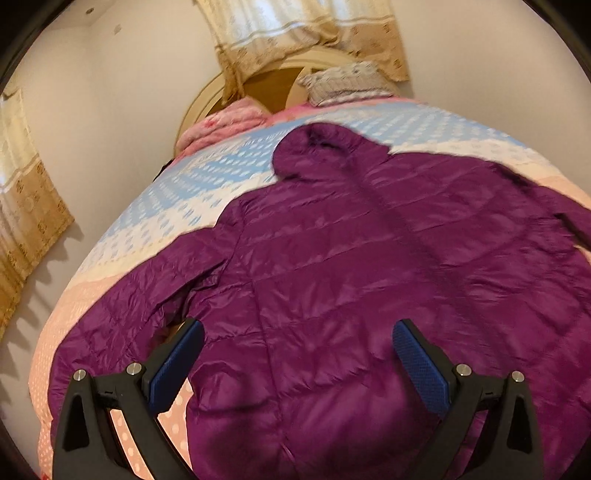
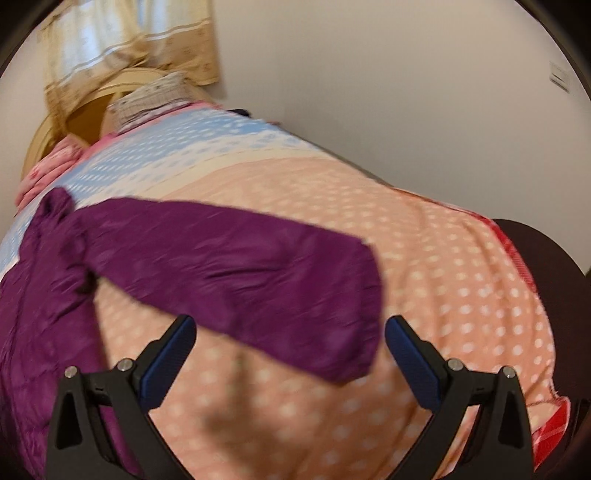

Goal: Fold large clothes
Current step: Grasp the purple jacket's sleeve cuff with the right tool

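A purple quilted hooded jacket (image 1: pixel 351 266) lies spread flat on the bed, hood toward the headboard, sleeves out to both sides. My left gripper (image 1: pixel 297 332) is open and empty, hovering over the jacket's lower body near the left sleeve (image 1: pixel 122 310). In the right wrist view the jacket's right sleeve (image 2: pixel 240 273) stretches across the bedspread, its cuff (image 2: pixel 362 325) pointing right. My right gripper (image 2: pixel 290 328) is open and empty, just above the sleeve near its cuff end.
The bed is covered with a polka-dot bedspread (image 2: pixel 424 258), blue near the head and peach near the foot. A pillow (image 1: pixel 347 83) and a pink folded blanket (image 1: pixel 221 125) lie by the curved headboard (image 1: pixel 199 107). Curtains (image 1: pixel 295 33) hang behind. A wall (image 2: pixel 406 92) runs along the bed's right side.
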`<state>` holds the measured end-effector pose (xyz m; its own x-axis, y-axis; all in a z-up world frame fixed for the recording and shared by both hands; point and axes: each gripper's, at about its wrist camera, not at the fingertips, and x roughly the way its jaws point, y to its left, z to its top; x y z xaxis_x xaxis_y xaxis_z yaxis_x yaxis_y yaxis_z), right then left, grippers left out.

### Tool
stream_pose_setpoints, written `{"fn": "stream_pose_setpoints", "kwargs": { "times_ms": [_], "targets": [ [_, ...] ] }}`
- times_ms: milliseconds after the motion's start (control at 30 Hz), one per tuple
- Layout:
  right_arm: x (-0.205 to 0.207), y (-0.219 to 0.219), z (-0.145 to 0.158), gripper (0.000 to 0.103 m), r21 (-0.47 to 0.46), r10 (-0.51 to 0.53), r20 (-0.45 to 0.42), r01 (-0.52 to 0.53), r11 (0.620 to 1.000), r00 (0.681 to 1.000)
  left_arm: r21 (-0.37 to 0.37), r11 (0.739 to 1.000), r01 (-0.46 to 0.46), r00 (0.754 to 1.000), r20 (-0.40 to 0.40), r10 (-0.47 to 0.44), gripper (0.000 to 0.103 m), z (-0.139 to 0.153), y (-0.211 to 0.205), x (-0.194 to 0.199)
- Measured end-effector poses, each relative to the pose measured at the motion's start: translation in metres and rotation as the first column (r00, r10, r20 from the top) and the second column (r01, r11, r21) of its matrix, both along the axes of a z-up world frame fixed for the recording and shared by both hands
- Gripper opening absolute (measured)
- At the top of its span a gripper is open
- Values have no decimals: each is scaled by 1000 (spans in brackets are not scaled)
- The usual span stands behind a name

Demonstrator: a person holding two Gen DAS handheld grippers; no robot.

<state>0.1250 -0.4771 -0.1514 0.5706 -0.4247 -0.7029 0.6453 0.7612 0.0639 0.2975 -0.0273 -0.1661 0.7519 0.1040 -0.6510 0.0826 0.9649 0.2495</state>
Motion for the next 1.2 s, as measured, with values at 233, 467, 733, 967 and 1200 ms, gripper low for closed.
{"fn": "stream_pose_setpoints", "kwargs": {
  "times_ms": [233,467,733,967,1200],
  "targets": [
    [2,-33,-11,100,88,-62,-13,63,994,998,-17,996,-87,996,-24,87,102,-27,25,26],
    [13,-35,-24,49,125,-9,-53,15,992,999,-64,990,-128,991,-53,125,102,-32,44,33],
    [28,-28,6,14,103,59,-8,-57,993,998,-107,991,-86,996,-15,84,102,3,45,23],
    [64,17,54,12,12,179,71,-180,984,981,-102,991,-91,995,26,94,102,20,47,30],
    [121,90,77,11,-57,354,101,-350,935,930,-112,986,-126,991,33,130,102,23,55,40]
  ]
}}
